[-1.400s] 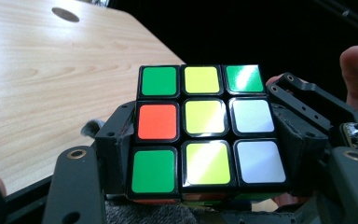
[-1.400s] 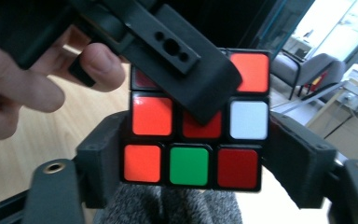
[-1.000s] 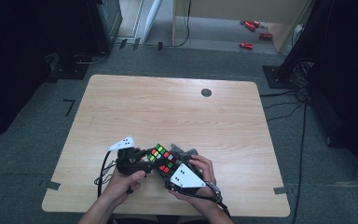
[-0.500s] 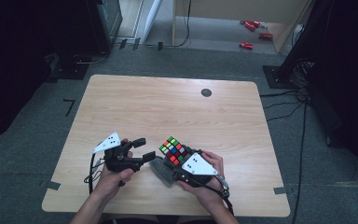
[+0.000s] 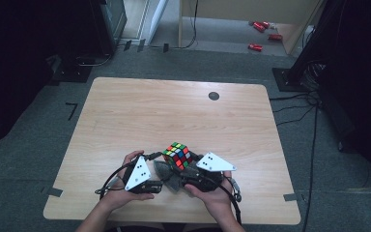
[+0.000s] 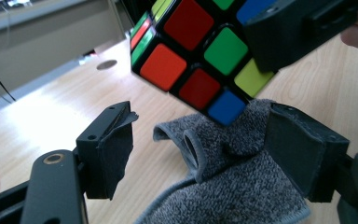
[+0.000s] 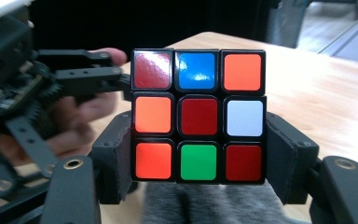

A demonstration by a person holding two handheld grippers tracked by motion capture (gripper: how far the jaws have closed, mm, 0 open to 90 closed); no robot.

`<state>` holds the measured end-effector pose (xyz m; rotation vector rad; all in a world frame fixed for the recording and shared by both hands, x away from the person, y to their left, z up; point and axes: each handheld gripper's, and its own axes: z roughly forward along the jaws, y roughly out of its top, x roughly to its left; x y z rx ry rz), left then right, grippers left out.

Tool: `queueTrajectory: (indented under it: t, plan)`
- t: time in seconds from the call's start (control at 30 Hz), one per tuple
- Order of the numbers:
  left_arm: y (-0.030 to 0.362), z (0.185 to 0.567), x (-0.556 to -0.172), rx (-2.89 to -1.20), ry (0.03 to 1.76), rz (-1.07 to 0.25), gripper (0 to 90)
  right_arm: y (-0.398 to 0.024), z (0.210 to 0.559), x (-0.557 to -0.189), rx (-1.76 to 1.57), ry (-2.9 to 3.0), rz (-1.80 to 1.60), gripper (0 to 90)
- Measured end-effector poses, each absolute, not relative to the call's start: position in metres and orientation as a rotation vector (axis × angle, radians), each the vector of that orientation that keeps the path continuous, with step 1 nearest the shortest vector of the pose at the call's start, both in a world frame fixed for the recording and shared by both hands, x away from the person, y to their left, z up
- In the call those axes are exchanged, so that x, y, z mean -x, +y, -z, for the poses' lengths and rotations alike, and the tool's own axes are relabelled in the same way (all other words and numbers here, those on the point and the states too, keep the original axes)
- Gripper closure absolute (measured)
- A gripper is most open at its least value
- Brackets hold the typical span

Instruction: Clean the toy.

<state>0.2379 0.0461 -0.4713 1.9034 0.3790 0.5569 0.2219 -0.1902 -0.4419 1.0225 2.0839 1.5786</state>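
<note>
A scrambled Rubik's cube (image 5: 177, 155) is held above the table's front edge, with my right gripper (image 5: 180, 166) shut on its lowest layer. In the right gripper view both pads press the sides of the cube (image 7: 198, 115). A grey cloth (image 5: 166, 175) lies on the table under the cube. My left gripper (image 5: 160, 171) points at that cloth from the left. Its jaws have just been closing, and the cloth's raised fold (image 6: 223, 158) lies between them. The left pad (image 6: 116, 149) still stands clear of the fold. The cube (image 6: 191, 56) hangs just above them.
The wooden table (image 5: 174, 111) has a small dark round spot (image 5: 214, 95) at its far right. Cables trail from both grippers toward the front edge. Beyond the table, dark equipment stands on the floor and red items (image 5: 261, 29) lie there.
My left gripper let go of the cube, drew back to the left with its jaws wide, then came back right to the cloth. The right gripper raised the cube a little.
</note>
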Motion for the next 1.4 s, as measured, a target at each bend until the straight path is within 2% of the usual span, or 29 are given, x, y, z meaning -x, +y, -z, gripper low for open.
queueTrajectory:
  t: [0.17, 0.23, 0.37, 0.6, 0.87, 1.0, 1.17, 1.3, 1.4]
  plan:
    - [0.048, 0.473, -0.235, -1.878, 0.325, -0.617, 23.6, -0.184, 0.442, -0.222, -1.087, 2.152, -1.615, 34.7]
    - [0.044, 0.476, -0.232, -1.885, 0.289, -0.688, 22.1, -0.181, 0.443, -0.222, -1.094, 2.177, -1.607, 34.7]
    - [0.041, 0.480, -0.231, -1.898, 0.271, -0.718, 21.9, -0.179, 0.447, -0.224, -1.141, 2.209, -1.598, 34.7]
    - [0.036, 0.486, -0.225, -1.910, 0.203, -0.826, 27.8, -0.180, 0.452, -0.229, -1.272, 2.253, -1.650, 34.6]
    - [0.035, 0.485, -0.225, -1.909, 0.200, -0.801, 33.2, -0.187, 0.457, -0.236, -1.332, 2.269, -1.747, 33.2]
    - [0.042, 0.482, -0.230, -1.874, 0.287, -0.755, 33.6, -0.194, 0.453, -0.236, -1.300, 2.198, -1.839, 32.6]
    - [0.069, 0.476, -0.250, -1.811, 0.505, -0.715, 33.7, -0.207, 0.445, -0.232, -1.254, 2.017, -1.894, 33.1]
    - [0.091, 0.468, -0.260, -1.739, 0.625, -0.662, 33.7, -0.196, 0.466, -0.234, -1.179, 2.074, -1.486, 31.5]
    - [0.096, 0.467, -0.264, -1.734, 0.671, -0.635, 33.7, -0.183, 0.487, -0.237, -1.172, 2.189, -1.345, 29.7]
